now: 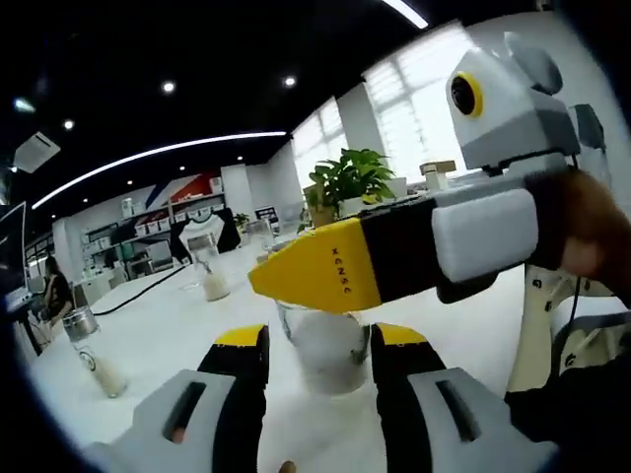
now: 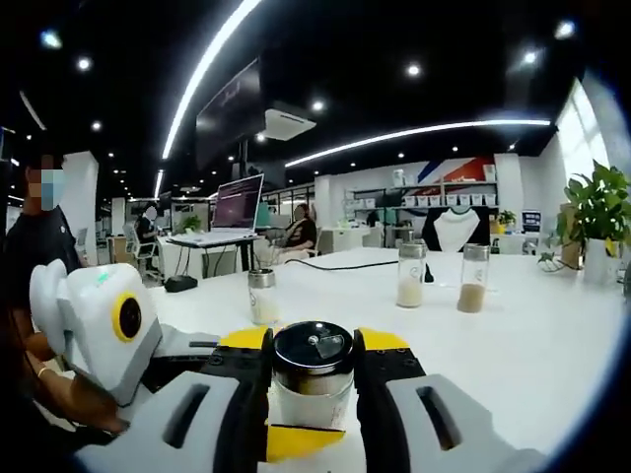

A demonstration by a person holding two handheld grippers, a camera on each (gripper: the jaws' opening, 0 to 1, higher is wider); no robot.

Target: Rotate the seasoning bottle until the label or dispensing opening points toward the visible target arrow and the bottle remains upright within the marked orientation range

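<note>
The seasoning bottle stands upright on the white worktop, long axis vertical, its black cap with the dispensing flap facing up. The right gripper has its jaws closed against the bottle's sides just under the cap. The left gripper reaches from the opposite side, jaws straddling the glass; whether they press it I cannot tell. Pale powder fills the bottle's lower half. Three more jars with pale contents stand farther along the worktop.
</note>
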